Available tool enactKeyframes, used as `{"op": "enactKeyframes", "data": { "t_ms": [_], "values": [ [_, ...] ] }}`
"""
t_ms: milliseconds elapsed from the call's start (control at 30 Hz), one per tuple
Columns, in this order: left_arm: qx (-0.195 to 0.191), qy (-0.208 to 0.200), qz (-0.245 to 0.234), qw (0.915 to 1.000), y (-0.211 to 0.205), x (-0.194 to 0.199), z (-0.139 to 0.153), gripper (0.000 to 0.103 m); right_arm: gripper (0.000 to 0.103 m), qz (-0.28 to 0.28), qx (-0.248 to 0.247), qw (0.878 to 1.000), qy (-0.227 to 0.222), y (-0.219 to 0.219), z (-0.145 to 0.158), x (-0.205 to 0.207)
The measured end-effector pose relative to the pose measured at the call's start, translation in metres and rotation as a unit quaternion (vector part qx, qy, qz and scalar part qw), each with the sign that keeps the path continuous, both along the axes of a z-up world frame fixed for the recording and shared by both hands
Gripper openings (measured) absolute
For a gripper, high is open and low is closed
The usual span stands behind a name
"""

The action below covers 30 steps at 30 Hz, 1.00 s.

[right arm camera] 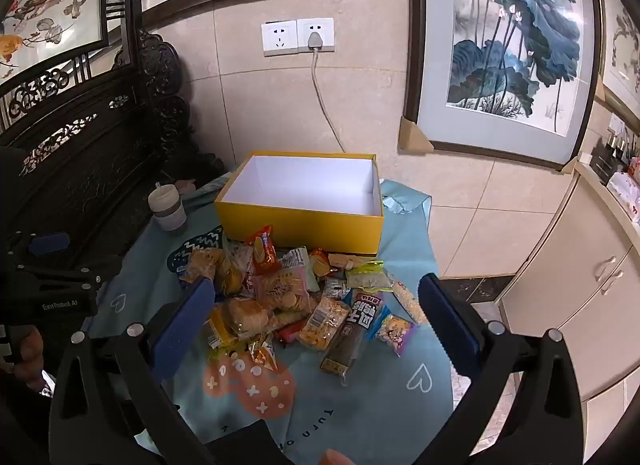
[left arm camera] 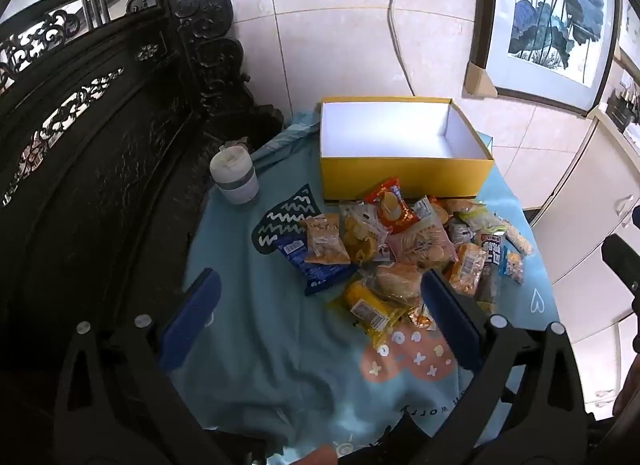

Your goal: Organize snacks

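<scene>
A pile of several wrapped snack packets (left arm camera: 404, 249) lies on a light blue cloth (left arm camera: 280, 345), in front of an open yellow box (left arm camera: 404, 177) with a bare white inside. The same snack pile (right arm camera: 296, 297) and yellow box (right arm camera: 300, 221) show in the right wrist view. My left gripper (left arm camera: 320, 317) is open and holds nothing, hovering near the pile's near left edge. My right gripper (right arm camera: 316, 317) is open and holds nothing, above the near side of the pile. The left gripper also shows at the left edge of the right wrist view (right arm camera: 48, 265).
A white lidded cup (left arm camera: 235, 176) stands left of the box, also in the right wrist view (right arm camera: 168, 207). A dark carved wooden screen (left arm camera: 100, 145) stands at the left. A tiled wall with a socket and cord (left arm camera: 394, 17) is behind. Cream cabinets (right arm camera: 580, 285) stand at the right.
</scene>
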<state>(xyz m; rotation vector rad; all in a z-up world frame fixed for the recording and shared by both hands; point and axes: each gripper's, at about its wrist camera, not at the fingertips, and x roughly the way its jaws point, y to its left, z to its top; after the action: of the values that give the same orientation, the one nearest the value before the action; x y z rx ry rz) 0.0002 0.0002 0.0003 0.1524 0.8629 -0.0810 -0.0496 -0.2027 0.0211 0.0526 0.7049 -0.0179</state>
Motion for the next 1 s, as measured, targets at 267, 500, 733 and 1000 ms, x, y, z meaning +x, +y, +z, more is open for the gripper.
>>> {"op": "enactKeyframes", "data": {
  "t_ms": [267, 500, 733, 1000],
  "values": [
    [-0.008, -0.002, 0.000, 1.0000, -0.001, -0.004, 0.003, 0.101, 0.102, 0.001, 0.000, 1.000, -0.004, 0.001, 0.001, -0.001],
    [-0.020, 0.000, 0.009, 0.9998, 0.007, 0.000, 0.000, 0.101, 0.102, -0.001, 0.002, 1.000, -0.003, 0.002, 0.002, 0.002],
    [-0.029, 0.006, 0.012, 0.9995, 0.012, 0.003, -0.004, 0.101, 0.102, 0.008, 0.005, 1.000, 0.001, 0.005, -0.003, 0.002],
    [-0.032, 0.008, 0.016, 0.9993, 0.013, 0.002, -0.006, 0.101, 0.102, 0.017, 0.012, 1.000, 0.004, 0.006, -0.004, 0.003]
  ]
}}
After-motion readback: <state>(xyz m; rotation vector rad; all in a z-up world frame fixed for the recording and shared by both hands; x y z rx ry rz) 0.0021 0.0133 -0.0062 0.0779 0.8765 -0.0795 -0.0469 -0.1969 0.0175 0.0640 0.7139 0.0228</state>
